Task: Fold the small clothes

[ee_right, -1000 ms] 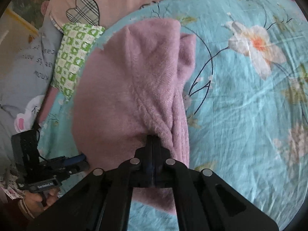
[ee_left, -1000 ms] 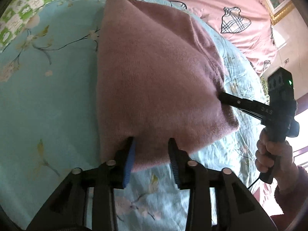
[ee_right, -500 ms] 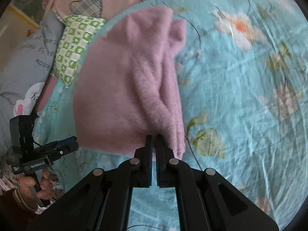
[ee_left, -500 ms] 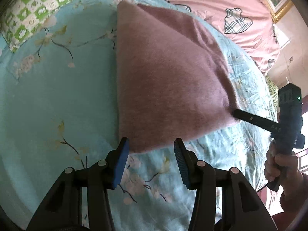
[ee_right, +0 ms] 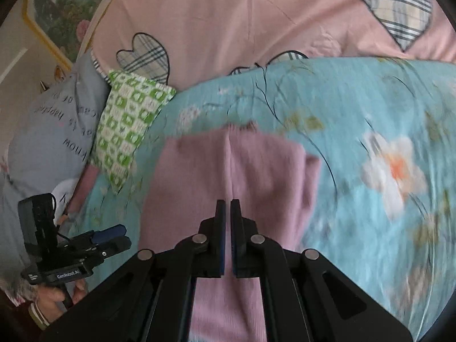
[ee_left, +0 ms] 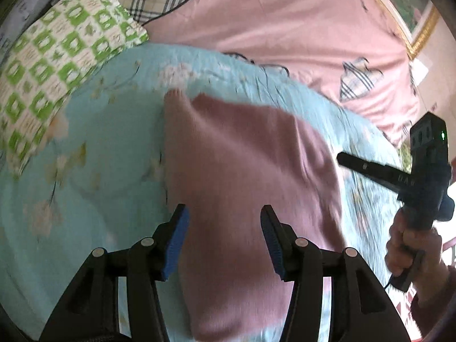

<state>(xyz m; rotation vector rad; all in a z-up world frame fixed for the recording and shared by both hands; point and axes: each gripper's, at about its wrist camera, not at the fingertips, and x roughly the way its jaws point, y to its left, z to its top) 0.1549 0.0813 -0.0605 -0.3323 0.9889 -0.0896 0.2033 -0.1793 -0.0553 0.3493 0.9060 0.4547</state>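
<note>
Grippers first, nearest the lenses. Left gripper (ee_left: 222, 239): jaws apart, just been opening, blue pads clear of the cloth; nothing pinched, only pink fabric seen behind the gap. Right gripper (ee_right: 227, 208): jaws closed to a thin slit, nothing caught between them. It also shows at the right edge of the left wrist view, gripped by a hand (ee_left: 410, 245).

Pink knit garment (ee_left: 245, 188) lies folded flat on the turquoise floral bedspread (ee_left: 85, 188), released by both tools, one narrow fold edge along its left side. Frames blurred, so texture is unclear.

Beyond it: green-and-white checked pillow (ee_left: 57, 65) at the bedspread's far left edge, then a pink quilt (ee_left: 270, 22) with plaid heart patches. Grey lettered cushion (ee_right: 54, 131) beside the pillow.
</note>
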